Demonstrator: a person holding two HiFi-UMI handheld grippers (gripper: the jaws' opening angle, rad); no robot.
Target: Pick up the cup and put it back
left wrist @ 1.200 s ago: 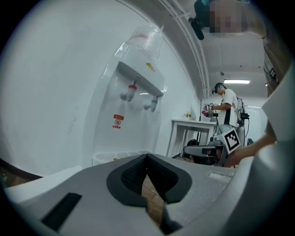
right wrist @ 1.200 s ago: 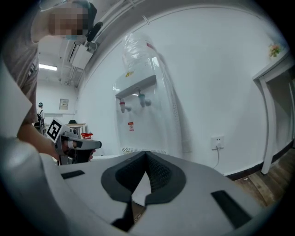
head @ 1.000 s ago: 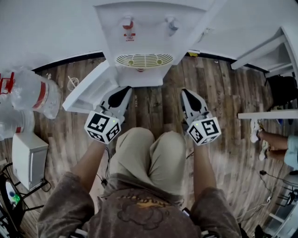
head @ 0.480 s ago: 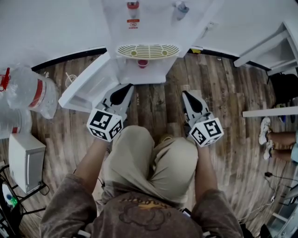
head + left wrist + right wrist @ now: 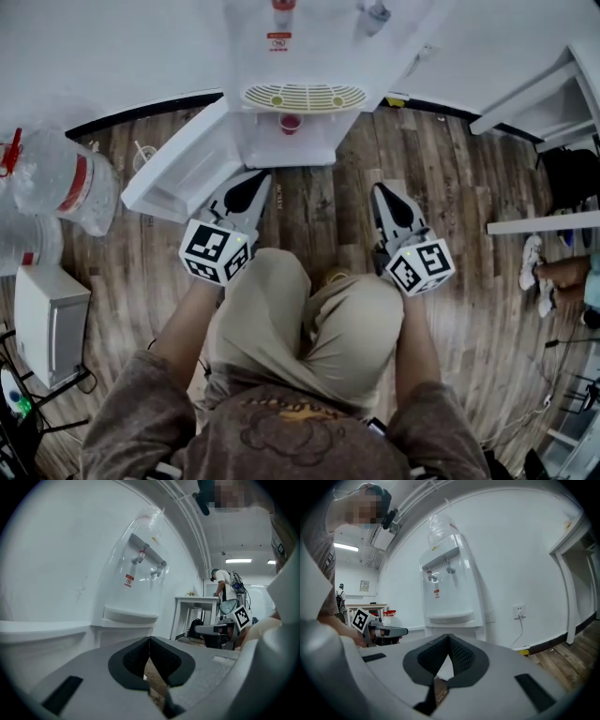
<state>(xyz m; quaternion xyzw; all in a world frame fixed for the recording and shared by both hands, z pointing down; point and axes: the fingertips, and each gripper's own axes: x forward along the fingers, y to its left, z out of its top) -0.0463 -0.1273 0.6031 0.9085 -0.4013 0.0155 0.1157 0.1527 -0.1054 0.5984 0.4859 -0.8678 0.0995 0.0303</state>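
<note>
Both sets of jaws are shut and empty. The cup (image 5: 291, 123) sits in the dispenser (image 5: 281, 66) recess, ahead of and between them: just right of your left gripper (image 5: 251, 180), farther from your right gripper (image 5: 382, 192). Left looks nearer.

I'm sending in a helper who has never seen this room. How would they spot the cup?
Find the white water dispenser against the wall. Below its yellowish grille the cabinet door stands open, and the cup sits in that opening, just under the grille. It is small and red, the only red thing in that white compartment.
</note>
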